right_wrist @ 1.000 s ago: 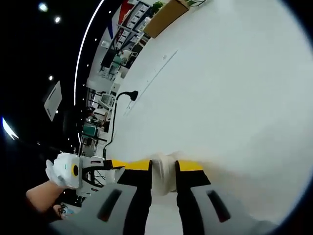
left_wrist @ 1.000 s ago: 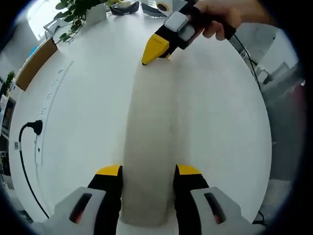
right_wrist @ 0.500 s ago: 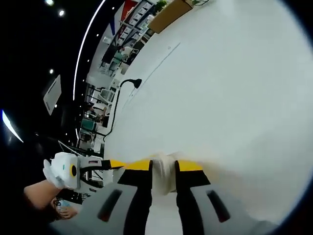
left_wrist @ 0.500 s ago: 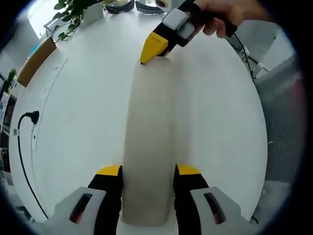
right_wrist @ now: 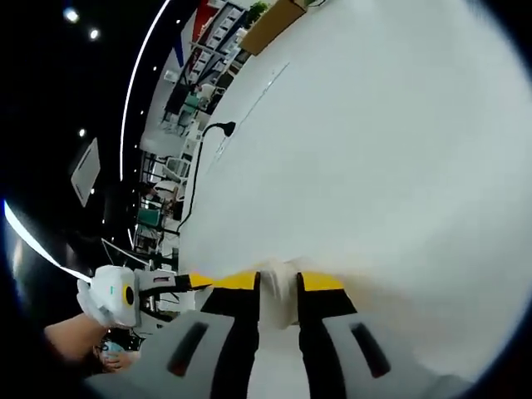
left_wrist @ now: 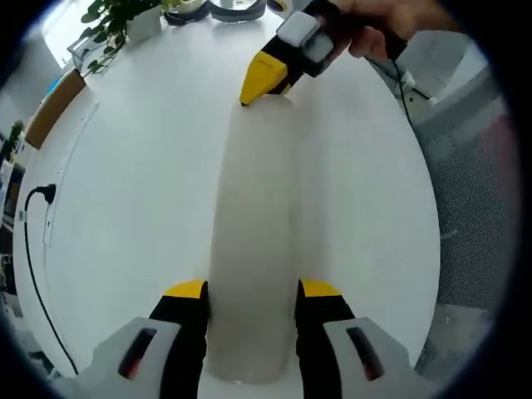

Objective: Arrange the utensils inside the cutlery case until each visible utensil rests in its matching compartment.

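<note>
So in the left gripper view, the left gripper [left_wrist: 249,291] is clamped on the near end of a long pale off-white cutlery case [left_wrist: 253,224], which looks like soft fabric or plastic and stretches away across the round white table [left_wrist: 125,183]. The right gripper [left_wrist: 259,83], held by a person's hand [left_wrist: 378,21], is pinching the far end of the same case. Compared with a second back, the power cord [left_wrist: 29,241] and the potted plant [left_wrist: 116,25] have slid outward and the table looks smaller, so the camera has shifted, most likely lifted; the case sits the same between the jaws. In the right gripper view, the right gripper [right_wrist: 278,287] is clenched on the case's pale end [right_wrist: 278,299], with the left gripper [right_wrist: 125,299] off to the lower left, a bit lower than before. No utensils visible yet, so my guess is the sorting hasn't really started.
</note>
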{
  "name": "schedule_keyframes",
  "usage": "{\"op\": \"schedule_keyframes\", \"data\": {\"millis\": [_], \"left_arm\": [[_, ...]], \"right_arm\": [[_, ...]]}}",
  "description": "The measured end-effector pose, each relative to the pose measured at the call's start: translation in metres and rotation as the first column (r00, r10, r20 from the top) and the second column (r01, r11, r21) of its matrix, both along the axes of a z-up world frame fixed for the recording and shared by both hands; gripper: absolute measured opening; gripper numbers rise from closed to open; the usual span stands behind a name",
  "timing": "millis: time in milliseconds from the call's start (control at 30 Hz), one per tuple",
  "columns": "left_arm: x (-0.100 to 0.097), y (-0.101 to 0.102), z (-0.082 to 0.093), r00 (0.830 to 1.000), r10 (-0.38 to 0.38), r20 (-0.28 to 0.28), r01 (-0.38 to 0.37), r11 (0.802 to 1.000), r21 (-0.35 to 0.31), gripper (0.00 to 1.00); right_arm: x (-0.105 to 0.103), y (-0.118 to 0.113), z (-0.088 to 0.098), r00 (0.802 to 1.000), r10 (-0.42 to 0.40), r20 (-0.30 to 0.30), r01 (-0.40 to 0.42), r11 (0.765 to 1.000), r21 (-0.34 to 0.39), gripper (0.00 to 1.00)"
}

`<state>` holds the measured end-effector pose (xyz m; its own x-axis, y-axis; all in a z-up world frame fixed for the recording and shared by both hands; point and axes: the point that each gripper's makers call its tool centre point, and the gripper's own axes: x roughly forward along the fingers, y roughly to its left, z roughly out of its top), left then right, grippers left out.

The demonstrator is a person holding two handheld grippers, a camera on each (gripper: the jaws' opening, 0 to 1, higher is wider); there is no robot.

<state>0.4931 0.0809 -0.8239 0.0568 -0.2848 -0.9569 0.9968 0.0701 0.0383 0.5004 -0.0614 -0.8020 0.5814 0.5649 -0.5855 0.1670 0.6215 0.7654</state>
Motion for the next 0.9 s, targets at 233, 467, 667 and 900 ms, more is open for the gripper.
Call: {"op": "schedule_keyframes", "data": {"millis": [233,467,667,900], "left_arm": [[-0.019,0.013,0.0,1.0,0.001,0.006,0.0,1.0,-0.02,0.43],[-0.018,0.019,-0.001,1.0,0.02,-0.015,-0.021,0.999,-0.024,0.42],[-0.017,0.031,0.0,1.0,0.006,-0.01,-0.007,0.999,-0.033,0.42],[-0.012,0.046,-0.001,0.999,0.028,-0.017,-0.028,0.999,-0.018,0.43]], "right_arm": [[-0.023,0.013,-0.001,1.0,0.026,0.001,-0.026,1.0,0.003,0.14],[-0.013,0.022,0.0,0.999,0.035,0.028,-0.035,0.999,-0.021,0.15],[-0.014,0.037,0.0,0.996,0.056,0.07,-0.051,0.996,-0.067,0.15],[-0.008,0.051,-0.002,0.997,0.045,0.069,-0.043,0.999,-0.027,0.16]]}}
